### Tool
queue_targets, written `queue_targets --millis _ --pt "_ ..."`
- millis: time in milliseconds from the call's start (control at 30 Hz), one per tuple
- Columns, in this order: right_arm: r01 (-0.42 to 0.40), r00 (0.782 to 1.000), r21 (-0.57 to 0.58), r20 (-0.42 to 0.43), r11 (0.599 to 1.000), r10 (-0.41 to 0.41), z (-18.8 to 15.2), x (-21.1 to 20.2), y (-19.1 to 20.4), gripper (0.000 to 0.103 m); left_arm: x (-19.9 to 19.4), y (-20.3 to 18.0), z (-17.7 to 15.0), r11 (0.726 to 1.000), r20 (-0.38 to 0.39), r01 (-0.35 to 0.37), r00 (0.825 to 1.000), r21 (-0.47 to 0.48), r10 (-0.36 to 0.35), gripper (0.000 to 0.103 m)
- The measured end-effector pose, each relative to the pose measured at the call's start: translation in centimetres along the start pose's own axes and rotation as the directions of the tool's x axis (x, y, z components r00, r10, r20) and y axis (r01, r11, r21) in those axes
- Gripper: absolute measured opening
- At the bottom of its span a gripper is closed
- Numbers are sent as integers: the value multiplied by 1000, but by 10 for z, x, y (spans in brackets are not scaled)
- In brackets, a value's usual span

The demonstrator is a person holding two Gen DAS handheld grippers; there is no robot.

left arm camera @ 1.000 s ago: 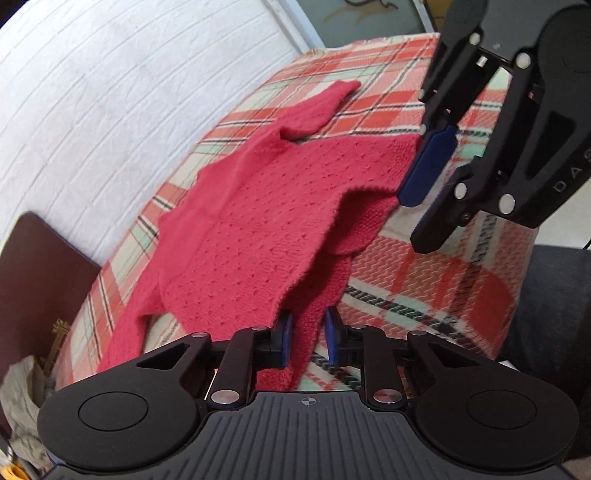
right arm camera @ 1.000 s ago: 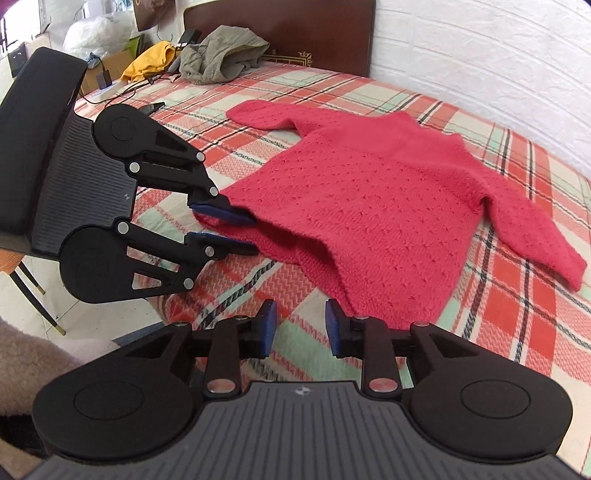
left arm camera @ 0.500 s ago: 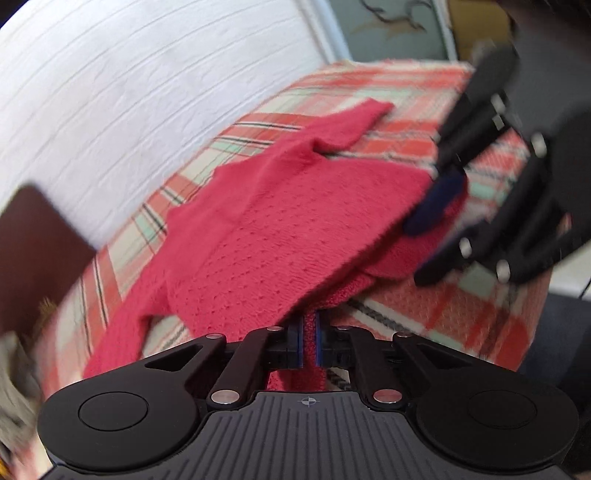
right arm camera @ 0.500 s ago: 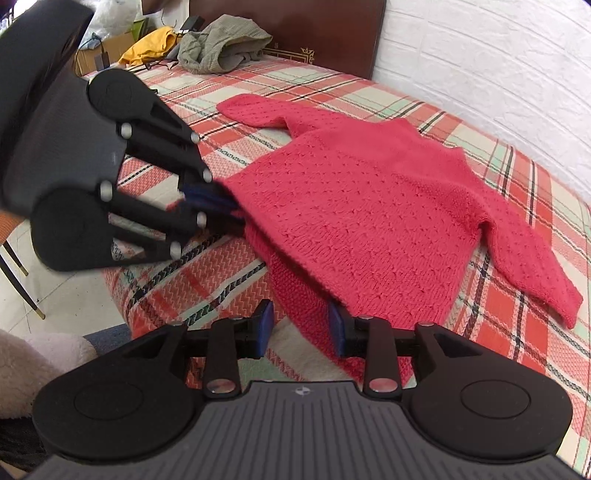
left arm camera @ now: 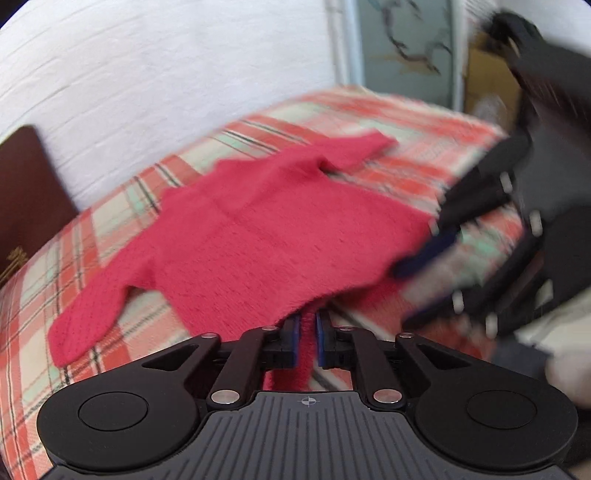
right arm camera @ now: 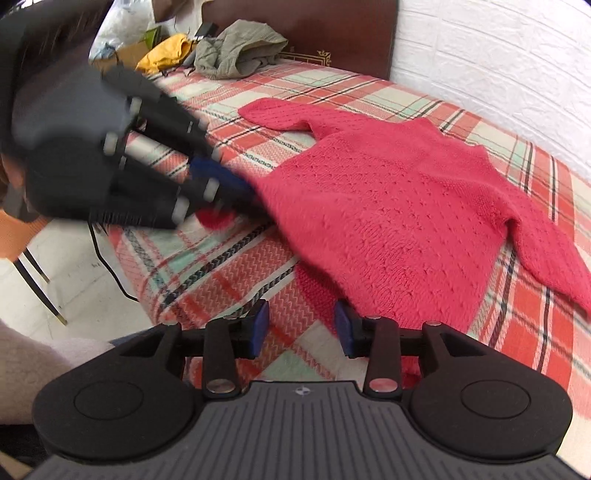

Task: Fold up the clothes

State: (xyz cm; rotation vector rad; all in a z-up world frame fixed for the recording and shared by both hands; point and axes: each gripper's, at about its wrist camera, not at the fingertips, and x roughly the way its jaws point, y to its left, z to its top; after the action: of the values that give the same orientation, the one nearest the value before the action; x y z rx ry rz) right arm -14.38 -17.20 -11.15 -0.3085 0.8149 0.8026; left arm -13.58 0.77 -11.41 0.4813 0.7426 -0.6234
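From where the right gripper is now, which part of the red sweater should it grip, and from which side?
Probably the hem corner of the red sweater nearest the right gripper, approached from the bed's open edge: there the hem hangs slightly over the edge, so one finger can slide underneath.

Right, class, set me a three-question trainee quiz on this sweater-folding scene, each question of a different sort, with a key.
1. True or false: the red knit sweater lies spread on a plaid blanket.
2. Multiple choice: what is between the left gripper pads? A) a sleeve cuff B) the sweater's hem C) nothing
3. Fill in: the heap of clothes by the headboard is olive and ____.

Key:
1. True.
2. B; its jaws are opening with the hem between them.
3. Yellow.
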Motion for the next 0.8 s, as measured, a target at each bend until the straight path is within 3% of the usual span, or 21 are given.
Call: queue_targets --millis 100,133,267,333,400,467,533,633,800 --pt "-18 1000 57 14 998 17 -5 -14 -5 43 0 -17 -21 997 -58 5 998 79 0 24" --pt "-15 1000 82 23 997 13 -7 -21 -8 43 -3 -21 -27 995 -59 -7 998 95 13 29" --pt "24 997 194 72 981 -39 -13 -44 -28 49 -30 1 -38 995 -19 26 999 -96 -28 55" --pt "55 992 271 98 961 -85 -15 -50 -44 55 -34 21 -39 975 8 -10 1000 -224 12 57" --pt "68 988 408 102 910 -119 -21 -48 -67 57 -31 41 -40 933 7 -37 999 -357 42 57" --pt "7 990 536 113 844 -80 -30 -41 -88 57 -21 62 -40 869 -20 -58 998 -491 56 57" --pt "-53 991 628 126 776 -35 -39 -32 -103 57 -11 76 -43 808 -7 -8 1000 -590 4 57" --pt "-94 990 689 144 719 -9 -48 -25 -113 57 3 92 -49 716 14 57 998 -695 -65 57" --pt "-183 978 742 203 645 43 -58 -22 -127 58 8 100 -56 649 74 143 988 -748 -133 57"
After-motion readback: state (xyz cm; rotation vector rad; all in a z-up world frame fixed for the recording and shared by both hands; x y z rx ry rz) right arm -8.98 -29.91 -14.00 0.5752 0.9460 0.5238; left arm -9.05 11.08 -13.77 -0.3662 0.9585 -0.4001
